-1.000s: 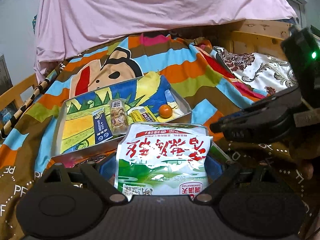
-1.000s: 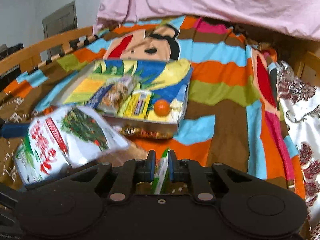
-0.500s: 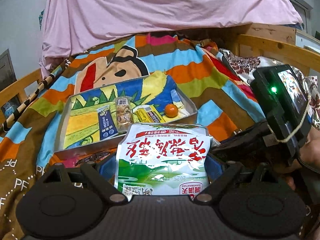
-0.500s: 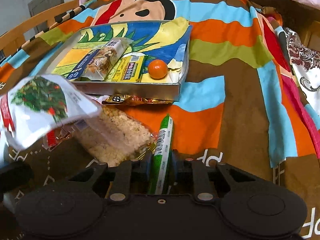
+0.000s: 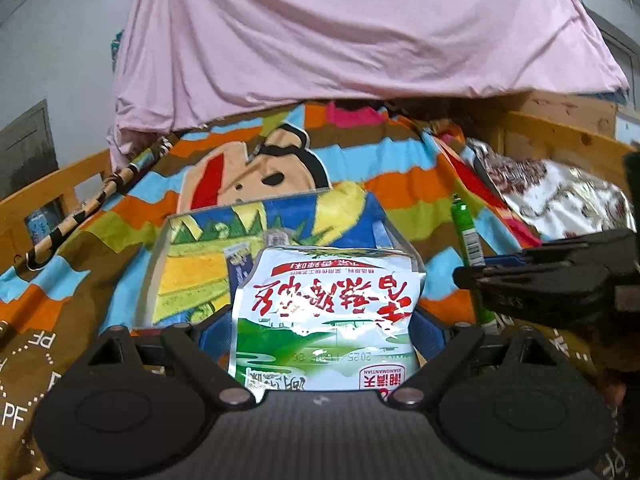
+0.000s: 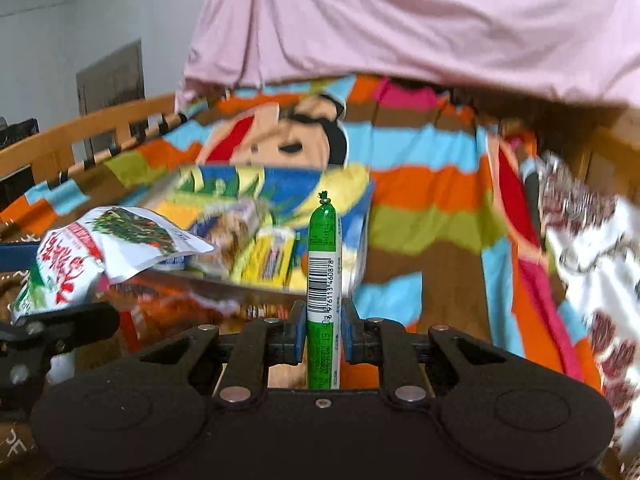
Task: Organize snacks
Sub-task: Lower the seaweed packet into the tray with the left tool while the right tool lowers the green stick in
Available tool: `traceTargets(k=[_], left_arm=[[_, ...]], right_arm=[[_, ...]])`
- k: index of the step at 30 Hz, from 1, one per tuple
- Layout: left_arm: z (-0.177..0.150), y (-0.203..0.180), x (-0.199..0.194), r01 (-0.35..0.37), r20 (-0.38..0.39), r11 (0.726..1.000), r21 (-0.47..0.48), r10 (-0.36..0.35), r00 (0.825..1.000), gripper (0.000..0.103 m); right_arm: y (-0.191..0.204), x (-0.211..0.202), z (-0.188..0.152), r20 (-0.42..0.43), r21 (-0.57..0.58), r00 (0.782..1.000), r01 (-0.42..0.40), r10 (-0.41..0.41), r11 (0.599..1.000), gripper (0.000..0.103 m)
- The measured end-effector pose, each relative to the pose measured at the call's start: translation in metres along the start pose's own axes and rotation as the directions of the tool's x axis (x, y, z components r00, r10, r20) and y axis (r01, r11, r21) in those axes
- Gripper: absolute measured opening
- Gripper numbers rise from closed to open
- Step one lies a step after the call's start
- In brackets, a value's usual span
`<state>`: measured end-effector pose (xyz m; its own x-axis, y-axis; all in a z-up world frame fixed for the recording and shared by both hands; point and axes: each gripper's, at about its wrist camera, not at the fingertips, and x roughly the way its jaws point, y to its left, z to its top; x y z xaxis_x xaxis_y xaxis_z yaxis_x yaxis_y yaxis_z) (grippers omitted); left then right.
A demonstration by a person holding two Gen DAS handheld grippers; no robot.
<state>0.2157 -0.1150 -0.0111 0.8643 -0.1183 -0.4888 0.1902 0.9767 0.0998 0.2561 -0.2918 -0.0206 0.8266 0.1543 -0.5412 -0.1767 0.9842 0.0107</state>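
My left gripper [image 5: 320, 330] is shut on a white and green snack bag [image 5: 324, 312] with red lettering, held in the air in front of the tray [image 5: 160, 256]. The same bag [image 6: 80, 252] shows at the left of the right wrist view. My right gripper [image 6: 323, 332] is shut on a green sausage stick [image 6: 324, 248], which stands upright between the pads. In the left wrist view, that gripper [image 5: 468, 276] and the stick [image 5: 466, 232] appear at the right. The tray [image 6: 362, 236] holds a yellow packet [image 6: 268, 256] and a wrapped bar [image 6: 232, 228].
An orange snack packet [image 6: 172, 300] lies on the striped cartoon blanket [image 6: 432, 188] in front of the tray. A pink sheet [image 5: 340, 40] hangs behind. A wooden bed rail [image 6: 80, 136] runs along the left, and a floral quilt [image 6: 592, 248] lies at the right.
My right gripper has lifted the green sausage stick off the blanket and tipped upward. My left gripper has drifted a little with the bag, which now hides the tray's front snacks.
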Motion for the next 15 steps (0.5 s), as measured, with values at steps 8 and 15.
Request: traceTargets(k=[8, 15], left_arm=[[0.027, 0.024, 0.019, -0.060, 0.107, 0.993, -0.097, 0.071, 0.992, 0.092], [0.050, 0.042, 0.067, -0.100, 0.147, 0.976, -0.195, 0.129, 0.981, 0.092]], right_arm=[[0.006, 0.008, 0.027, 0.173, -0.017, 0.984, -0.034, 0.036, 0.999, 0.019], [-0.004, 0.057, 0.059, 0.216, 0.064, 0.974, -0.080, 0.065, 0.995, 0.019]])
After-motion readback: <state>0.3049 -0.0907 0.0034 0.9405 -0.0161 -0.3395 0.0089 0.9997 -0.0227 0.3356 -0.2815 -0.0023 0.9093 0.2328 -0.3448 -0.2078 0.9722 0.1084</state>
